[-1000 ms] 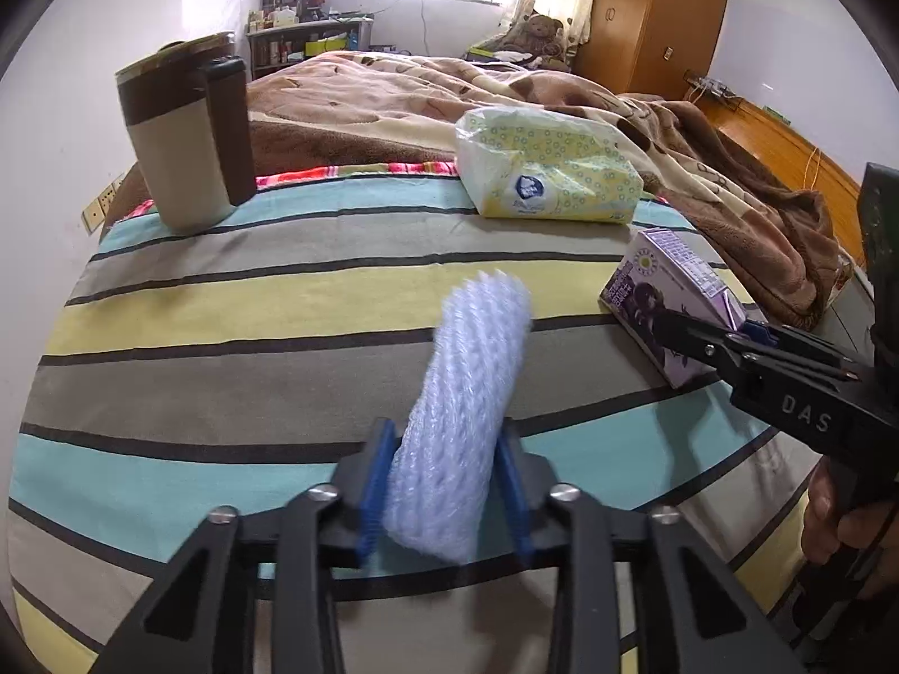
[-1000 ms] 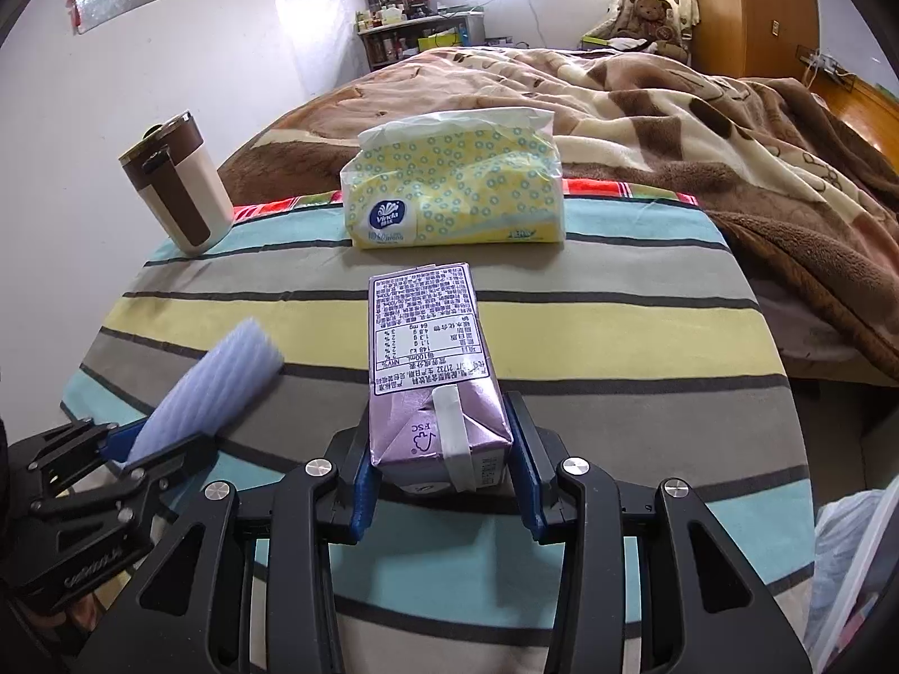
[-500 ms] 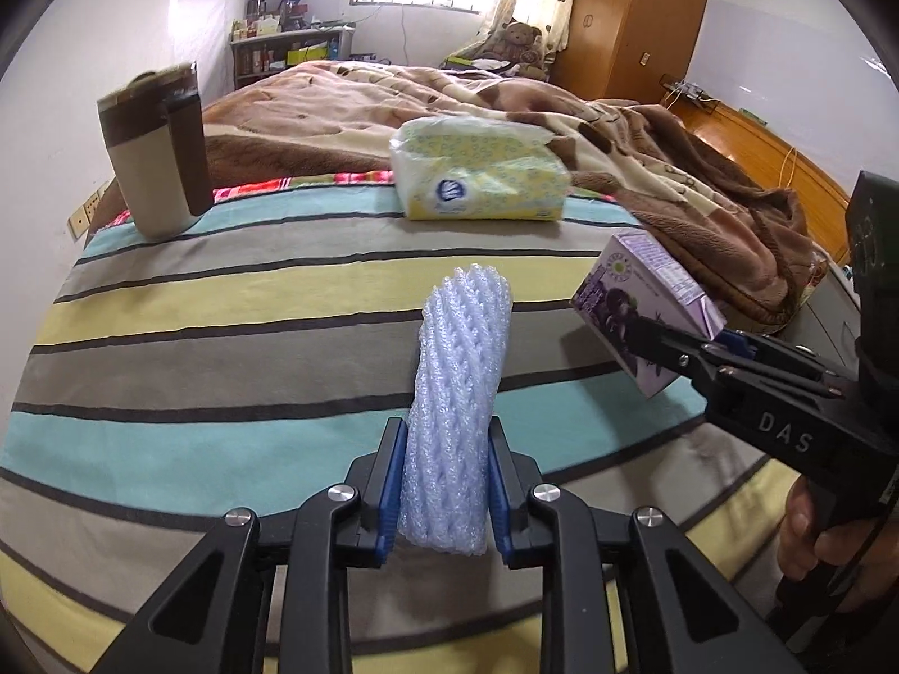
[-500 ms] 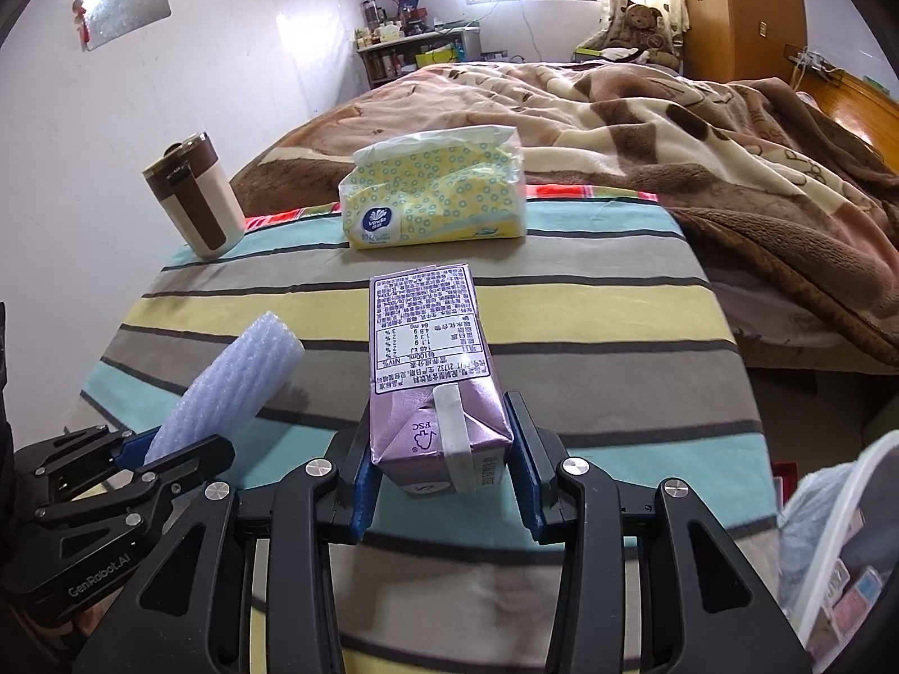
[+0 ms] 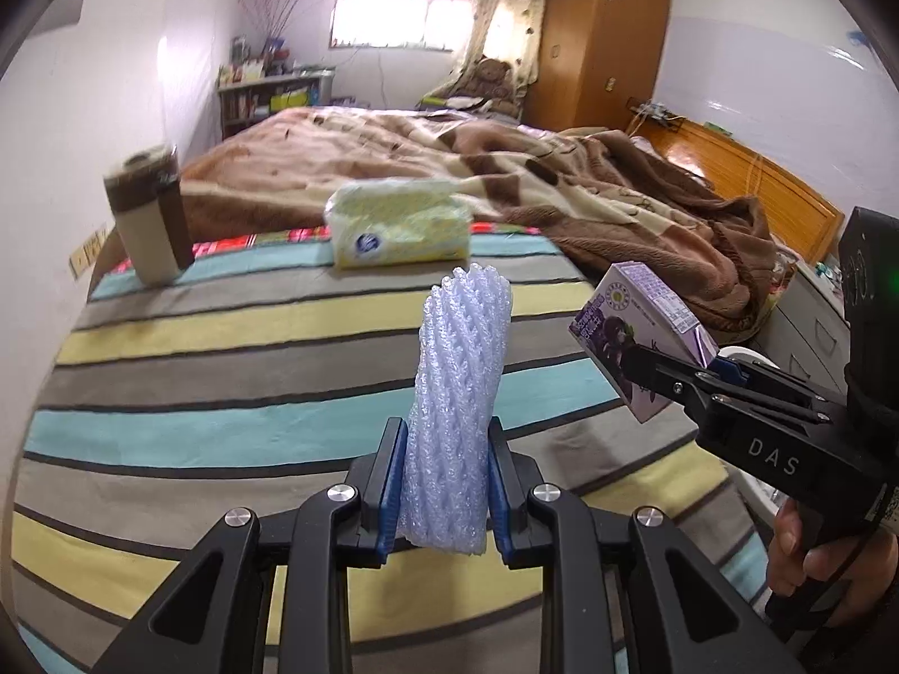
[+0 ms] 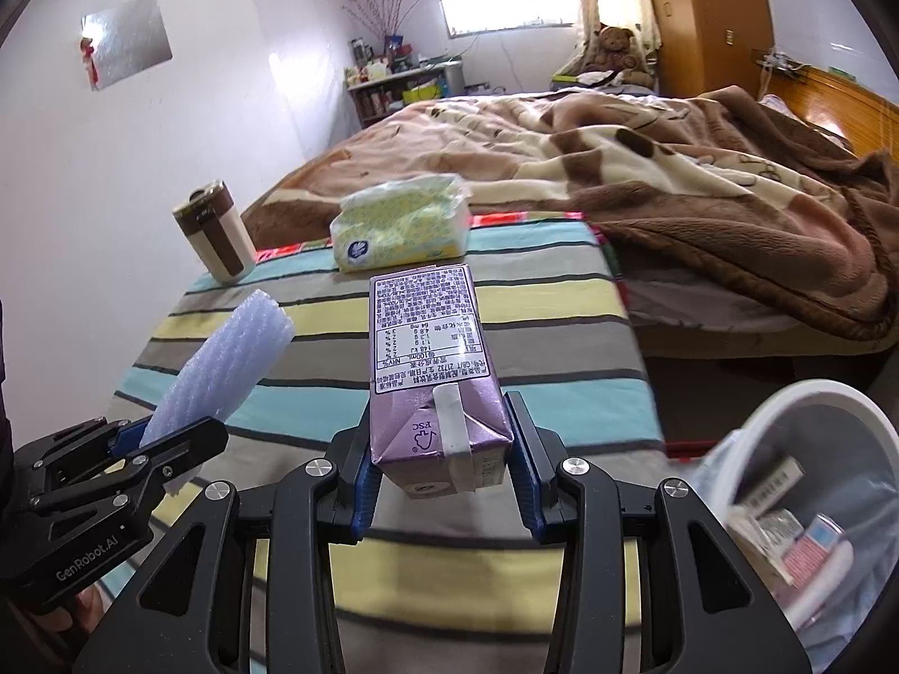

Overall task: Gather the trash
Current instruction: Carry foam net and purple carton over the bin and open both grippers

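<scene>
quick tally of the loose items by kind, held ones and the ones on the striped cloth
foam net sleeve: 1
purple drink carton: 1
tissue pack: 1
travel mug: 1
total: 4

tissue pack (image 6: 400, 227) right of cup (image 6: 213, 238) on striped cloth (image 6: 562, 331); bin (image 6: 809, 483) at right.

Home bedroom. Big bed (image 5: 393, 146) under a rumpled brown and cream blanket (image 6: 702, 168), teddy bear (image 6: 615, 45) propped at the far end, wooden wardrobe (image 5: 601, 39) in the corner, curtained window (image 6: 505, 0), cluttered shelf unit (image 5: 269, 95) along the back wall. Near end has a striped cover (image 5: 225, 370) with a tissue pack (image 5: 399, 230) and travel mug (image 5: 149, 213) on it. White waste bin (image 6: 814, 477) beside the bed.
</scene>
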Demonstrator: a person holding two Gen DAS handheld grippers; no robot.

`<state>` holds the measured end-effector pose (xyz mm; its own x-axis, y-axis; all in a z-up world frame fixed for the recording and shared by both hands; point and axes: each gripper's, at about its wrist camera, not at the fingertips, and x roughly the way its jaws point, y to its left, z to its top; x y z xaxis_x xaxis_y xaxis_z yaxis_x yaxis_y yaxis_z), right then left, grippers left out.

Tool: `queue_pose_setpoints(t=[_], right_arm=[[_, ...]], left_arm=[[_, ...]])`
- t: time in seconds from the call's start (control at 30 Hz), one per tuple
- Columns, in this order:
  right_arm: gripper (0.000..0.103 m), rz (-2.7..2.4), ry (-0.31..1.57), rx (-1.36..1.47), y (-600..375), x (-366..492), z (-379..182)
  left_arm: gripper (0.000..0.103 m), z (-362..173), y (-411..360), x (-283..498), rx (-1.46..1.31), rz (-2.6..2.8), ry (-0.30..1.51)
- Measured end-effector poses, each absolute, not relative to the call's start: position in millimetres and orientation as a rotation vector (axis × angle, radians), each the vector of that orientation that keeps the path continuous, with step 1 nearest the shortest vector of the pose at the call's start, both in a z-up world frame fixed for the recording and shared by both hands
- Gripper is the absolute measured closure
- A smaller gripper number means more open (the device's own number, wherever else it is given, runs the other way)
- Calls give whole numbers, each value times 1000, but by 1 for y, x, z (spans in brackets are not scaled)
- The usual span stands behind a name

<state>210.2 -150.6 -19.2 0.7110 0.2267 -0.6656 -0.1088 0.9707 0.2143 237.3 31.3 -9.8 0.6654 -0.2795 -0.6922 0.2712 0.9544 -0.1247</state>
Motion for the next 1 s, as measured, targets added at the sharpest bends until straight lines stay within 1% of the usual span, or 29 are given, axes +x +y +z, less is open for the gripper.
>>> queue_pose_setpoints(t=[0.43,1.0], right_arm=[[62,127,685,211,-197,166,-3],[62,-54,636,256,-267,128,2]], left_arm=[[76,17,-24,190,63,-355,698],[76,25,-108,171,75,-518,689]])
